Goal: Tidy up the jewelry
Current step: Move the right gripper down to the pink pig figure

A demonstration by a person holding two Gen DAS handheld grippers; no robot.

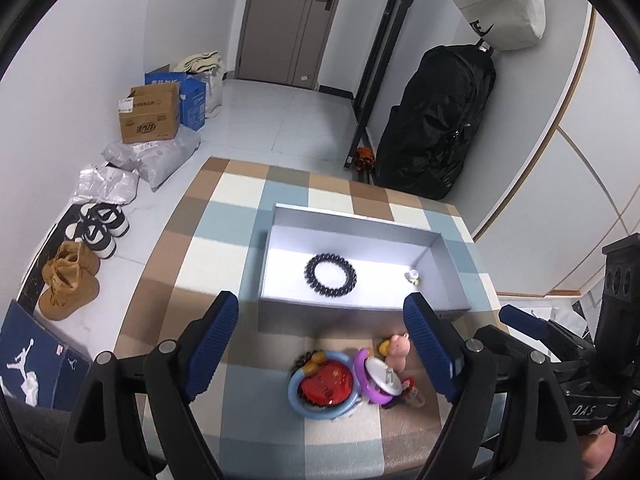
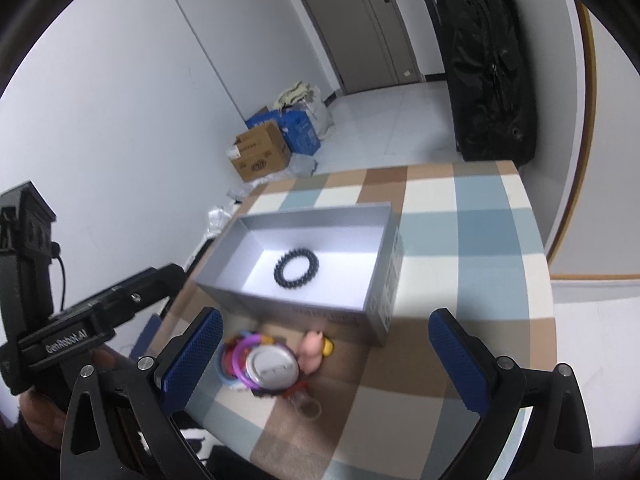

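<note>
Box [image 1: 444, 264]: on checked tabletop [image 1: 224, 216], holding a dark bead bracelet [image 1: 330, 276] flat on its floor. Trinket pile [image 1: 344, 380]: on tabletop just in front of box. Left tool [image 1: 324, 354] and right tool [image 2: 326, 364]: both released, nothing grasped, above the pile.

The surface [image 1: 280, 432] is covered by a checked cloth of brown, cream and pale blue squares. An open grey box [image 1: 362, 312] is set on it toward the far side, with its long wall facing the near edge. A dark beaded bracelet [image 1: 330, 275] is laid flat on the box floor. Just in front of the box, a cluster of small items is placed directly on the cloth: a blue ring [image 1: 320, 410], a purple ring [image 1: 362, 360] touching it, and a pink pig figure [image 1: 398, 350] beside them. The remaining items in the cluster are too blurred to be identified.
</note>
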